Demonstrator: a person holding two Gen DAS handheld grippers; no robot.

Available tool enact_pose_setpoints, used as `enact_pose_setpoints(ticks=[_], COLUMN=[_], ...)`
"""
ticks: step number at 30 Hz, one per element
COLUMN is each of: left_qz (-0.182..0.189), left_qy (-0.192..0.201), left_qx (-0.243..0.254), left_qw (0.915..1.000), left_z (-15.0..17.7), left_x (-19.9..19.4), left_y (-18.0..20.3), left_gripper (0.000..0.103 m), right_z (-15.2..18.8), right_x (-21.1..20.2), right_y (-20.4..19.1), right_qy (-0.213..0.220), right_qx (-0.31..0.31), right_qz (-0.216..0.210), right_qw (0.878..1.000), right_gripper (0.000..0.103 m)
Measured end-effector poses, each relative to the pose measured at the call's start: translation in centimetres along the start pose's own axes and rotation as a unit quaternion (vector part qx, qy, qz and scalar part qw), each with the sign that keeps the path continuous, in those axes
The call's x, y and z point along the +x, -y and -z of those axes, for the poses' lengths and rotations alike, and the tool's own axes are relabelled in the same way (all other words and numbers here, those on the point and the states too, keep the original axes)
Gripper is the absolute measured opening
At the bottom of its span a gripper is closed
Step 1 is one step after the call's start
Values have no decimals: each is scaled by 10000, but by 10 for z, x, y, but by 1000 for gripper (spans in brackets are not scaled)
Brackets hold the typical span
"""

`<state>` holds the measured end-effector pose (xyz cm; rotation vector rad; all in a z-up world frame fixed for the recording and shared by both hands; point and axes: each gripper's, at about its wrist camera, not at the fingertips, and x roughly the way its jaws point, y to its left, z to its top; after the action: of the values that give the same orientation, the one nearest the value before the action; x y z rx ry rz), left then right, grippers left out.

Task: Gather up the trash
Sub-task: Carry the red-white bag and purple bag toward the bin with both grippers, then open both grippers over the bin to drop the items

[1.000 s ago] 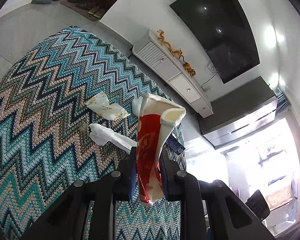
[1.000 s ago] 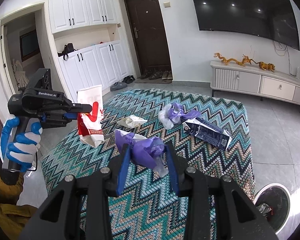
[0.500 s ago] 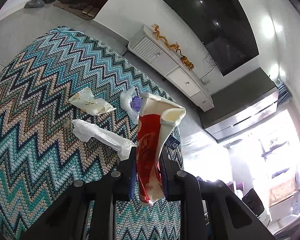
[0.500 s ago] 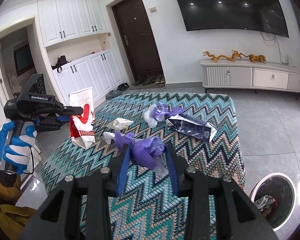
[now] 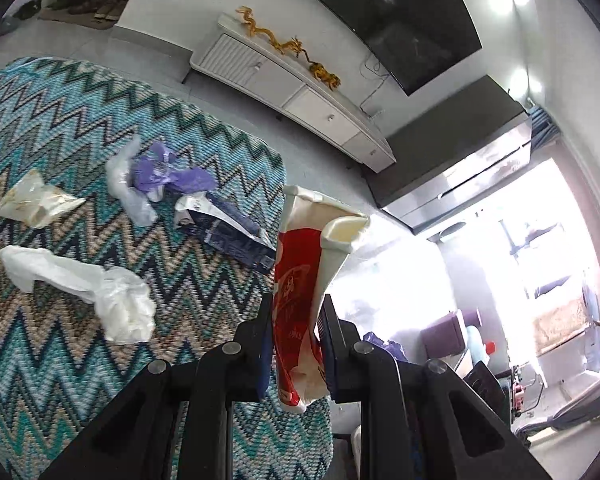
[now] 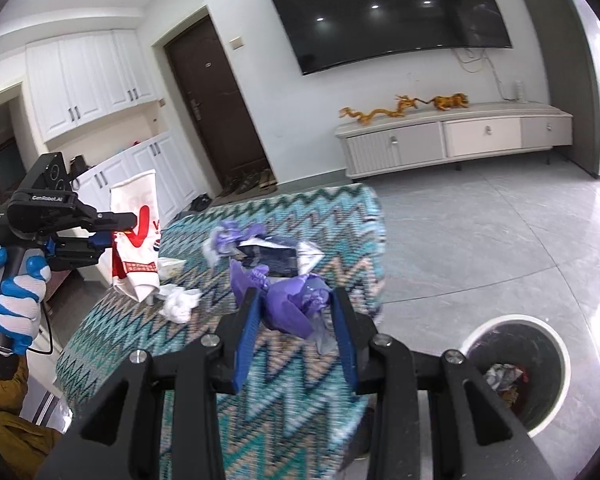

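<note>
my left hand-held gripper (image 5: 294, 320) pinching red-white carton (image 5: 300, 280), right hand-held gripper (image 6: 296, 316) clamped on purple bag (image 6: 292, 300), both swung toward trash bin (image 6: 516, 364), bin now nearer

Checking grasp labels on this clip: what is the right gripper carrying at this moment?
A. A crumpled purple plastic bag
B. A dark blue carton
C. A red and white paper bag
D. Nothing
A: in the right wrist view the right gripper is clamped on a crumpled purple plastic bag, while the red and white paper bag hangs from the left gripper and the dark blue carton lies on the zigzag cover.
</note>
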<state>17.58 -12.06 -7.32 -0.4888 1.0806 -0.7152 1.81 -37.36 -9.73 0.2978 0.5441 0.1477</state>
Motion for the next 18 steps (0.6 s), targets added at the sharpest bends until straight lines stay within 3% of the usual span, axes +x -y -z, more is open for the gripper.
enact_pose_setpoints(ticks=[8,18], left_qz=[70,-118], left_qy=[-803,-1732], left_qx=[613,1167], left_qw=[9949,9779], left_z=[4,31], left_x=[98,243], left_y=[64,127], left_gripper=[19,20], right_z=[14,46], right_x=[-25,-20], right_y=[86,191], right_qy=[61,-362], right_qx=[584,1171], right_qz=[864,1982], right_qw=[9945,9725], right_gripper=[34,34])
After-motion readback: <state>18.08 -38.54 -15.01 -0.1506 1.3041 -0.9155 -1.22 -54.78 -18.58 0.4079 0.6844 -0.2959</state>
